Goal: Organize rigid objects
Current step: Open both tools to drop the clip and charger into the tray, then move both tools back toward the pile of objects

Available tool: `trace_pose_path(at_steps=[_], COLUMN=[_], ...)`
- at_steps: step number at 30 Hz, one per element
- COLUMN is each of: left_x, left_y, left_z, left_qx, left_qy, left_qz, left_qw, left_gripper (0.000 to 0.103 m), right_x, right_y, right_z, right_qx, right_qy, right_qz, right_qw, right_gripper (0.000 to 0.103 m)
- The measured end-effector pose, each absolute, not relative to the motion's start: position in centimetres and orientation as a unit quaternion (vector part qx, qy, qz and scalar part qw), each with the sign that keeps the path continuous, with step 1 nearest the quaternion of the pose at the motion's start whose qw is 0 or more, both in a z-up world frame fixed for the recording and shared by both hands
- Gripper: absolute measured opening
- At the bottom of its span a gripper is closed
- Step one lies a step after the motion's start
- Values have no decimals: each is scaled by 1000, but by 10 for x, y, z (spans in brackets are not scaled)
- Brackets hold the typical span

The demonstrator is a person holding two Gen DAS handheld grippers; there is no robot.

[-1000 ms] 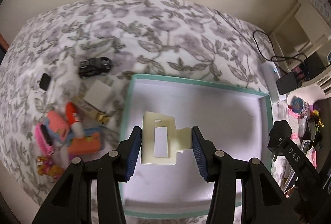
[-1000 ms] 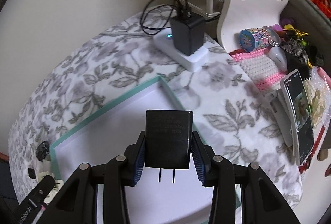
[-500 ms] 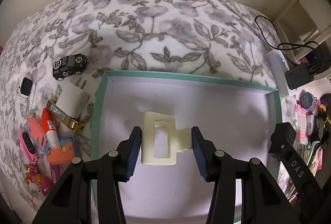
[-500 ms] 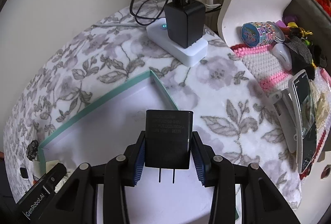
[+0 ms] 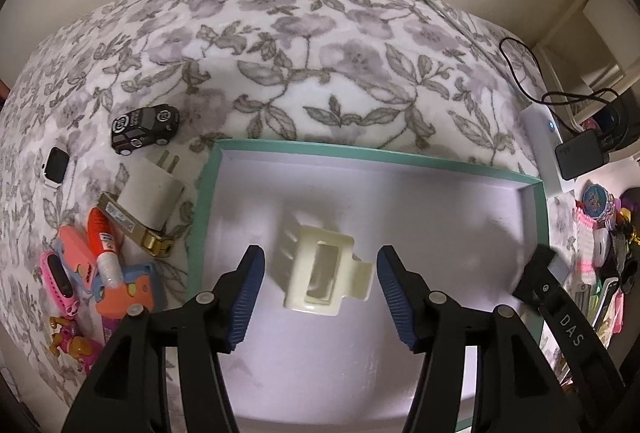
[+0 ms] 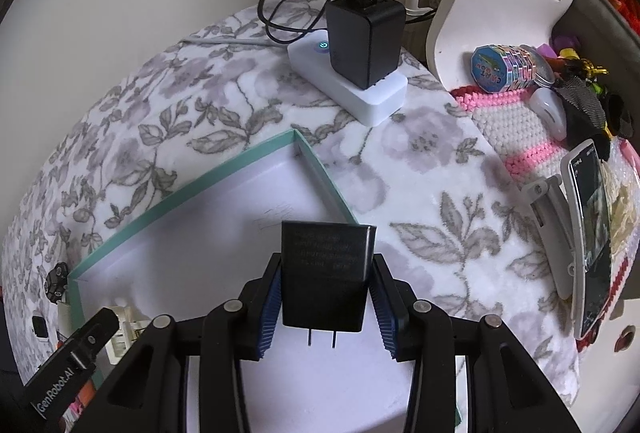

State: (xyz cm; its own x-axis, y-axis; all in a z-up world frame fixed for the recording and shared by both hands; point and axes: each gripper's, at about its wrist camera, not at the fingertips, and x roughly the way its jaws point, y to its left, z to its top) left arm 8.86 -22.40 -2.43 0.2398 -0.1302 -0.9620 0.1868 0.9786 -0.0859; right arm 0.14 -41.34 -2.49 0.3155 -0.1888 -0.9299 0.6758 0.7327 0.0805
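A: Largest item?
B: Floral grey-and-white cover (image 5: 304,45) spread over the worktop, carrying everything else.

A: Next?
B: Teal-rimmed tray (image 5: 400,158) with pale floor, resting flat on the cover, both claws above it.

A: Left claw (image 5: 319,288)?
B: Jaws opening, blue pads standing clear on either side of the cream hair clip (image 5: 320,279). No contact visible. Clip lying on the tray floor, near its middle, between the pads.

A: Right claw (image 6: 327,303)?
B: Jaws opening, black charger (image 6: 326,275) between the pads, prongs pointing toward the camera. Left pad against the charger's side, a slight gap at the right pad. Charger over the tray's right end, close to the rim; resting or lifted, cannot tell.

A: Outside the tray?
B: White power strip (image 6: 352,89) with black adapter (image 6: 362,37) plugged in, beyond the tray's far corner. Left of the tray: white plug (image 5: 154,193), black toy car (image 5: 144,129), small white watch face (image 5: 56,167), red-and-white tube (image 5: 105,249), pink and orange toys (image 5: 76,273) bunched together.
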Motion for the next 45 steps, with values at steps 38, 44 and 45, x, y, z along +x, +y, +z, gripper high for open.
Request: trace_pose_path(at_steps=[38, 44, 45], left_x=[53, 41, 39], left_y=[-92, -64, -59], left_z=[51, 63, 65], left_qx=[-71, -88, -89], left_qy=[521, 497, 493], left_qz=[-55, -50, -48], left_qw=[849, 862, 864], left_gripper=[86, 86, 86], right_x=[6, -3, -4], right_y=[-327, -313, -312], right_z=[39, 70, 74], right_qx=[93, 107, 107], right_qy=[400, 350, 342], right_qz=[-233, -220, -221], right_qw=[882, 905, 907], right_gripper=[103, 103, 103])
